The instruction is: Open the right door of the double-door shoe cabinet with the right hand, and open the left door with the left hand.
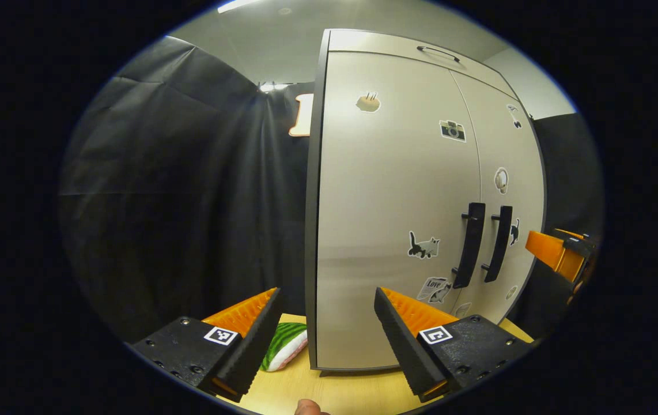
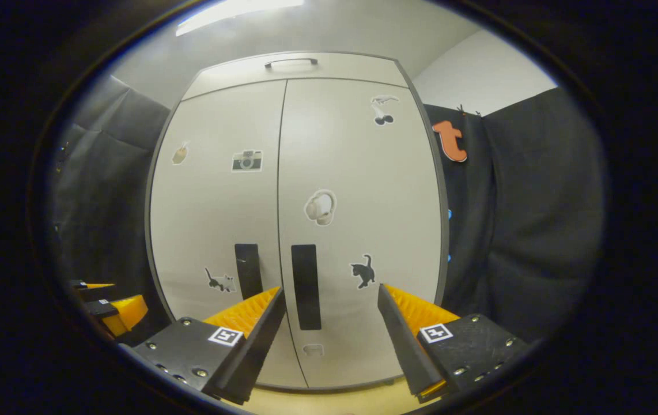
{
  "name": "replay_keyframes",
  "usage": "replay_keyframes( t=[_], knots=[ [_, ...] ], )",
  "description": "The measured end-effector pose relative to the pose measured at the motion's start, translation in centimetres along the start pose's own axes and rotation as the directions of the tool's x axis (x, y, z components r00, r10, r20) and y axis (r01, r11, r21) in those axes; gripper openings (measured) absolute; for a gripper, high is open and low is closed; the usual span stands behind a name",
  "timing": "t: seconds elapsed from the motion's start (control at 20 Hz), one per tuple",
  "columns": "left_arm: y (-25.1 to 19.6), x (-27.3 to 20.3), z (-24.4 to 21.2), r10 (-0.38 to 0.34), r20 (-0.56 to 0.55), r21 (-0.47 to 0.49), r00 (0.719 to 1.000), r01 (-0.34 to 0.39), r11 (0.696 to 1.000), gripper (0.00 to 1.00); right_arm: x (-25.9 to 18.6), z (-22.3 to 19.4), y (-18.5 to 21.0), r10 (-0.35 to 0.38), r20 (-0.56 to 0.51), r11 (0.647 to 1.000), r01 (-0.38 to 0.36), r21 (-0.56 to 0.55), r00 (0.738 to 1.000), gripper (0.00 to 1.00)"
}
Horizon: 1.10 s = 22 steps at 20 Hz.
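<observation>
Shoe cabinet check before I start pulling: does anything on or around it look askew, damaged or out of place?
Nothing looks damaged: both doors of the shoe cabinet sit shut and flush, handles straight. The one odd item is a watermelon-patterned cushion lying on the table by the cabinet's left corner.

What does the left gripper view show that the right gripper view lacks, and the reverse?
Left gripper view: the cabinet's dark side edge, a green striped soft cushion on the light wooden tabletop beside it, and the right tongs far off at the right.
Right gripper view: the doors seen head-on, the right door's black bar handle framed between the open fingers but not gripped, and the left tongs at lower left.
Both: the pale grey double-door shoe cabinet, doors shut, stickers, two handles.
</observation>
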<state>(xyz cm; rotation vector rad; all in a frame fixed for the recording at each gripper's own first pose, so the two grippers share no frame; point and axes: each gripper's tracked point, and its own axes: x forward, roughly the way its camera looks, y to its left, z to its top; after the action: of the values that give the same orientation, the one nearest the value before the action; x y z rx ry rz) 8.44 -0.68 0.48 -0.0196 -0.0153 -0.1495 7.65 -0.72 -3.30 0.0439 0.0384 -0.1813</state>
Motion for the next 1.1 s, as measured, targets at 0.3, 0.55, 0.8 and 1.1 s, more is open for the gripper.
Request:
replay_keyframes(
  t=[0.3,0.55,0.8,1.1],
  knots=[
    [1.6,-0.1,0.0,0.058,0.001,0.003,0.998,-0.058,0.998,0.98,3.2,-1.3,1.2,0.038,-0.026,0.999,-0.038,0.009,0.999,0.94],
    [1.8,-0.2,-0.2,0.081,-0.013,0.000,0.997,-0.081,0.997,0.98,5.8,-2.3,1.8,0.043,-0.047,0.999,-0.044,-0.014,0.998,0.87],
    [1.9,-0.5,-0.1,0.102,-0.013,0.002,0.995,-0.102,0.995,0.98,7.4,-3.0,3.1,0.069,-0.066,0.998,-0.070,-0.008,0.995,0.54],
    [3.2,-1.9,0.1,0.132,-0.008,-0.008,0.991,-0.132,0.991,0.98,7.6,-3.0,3.2,-0.019,-0.085,0.999,0.016,-0.034,0.996,0.32]
  ],
)
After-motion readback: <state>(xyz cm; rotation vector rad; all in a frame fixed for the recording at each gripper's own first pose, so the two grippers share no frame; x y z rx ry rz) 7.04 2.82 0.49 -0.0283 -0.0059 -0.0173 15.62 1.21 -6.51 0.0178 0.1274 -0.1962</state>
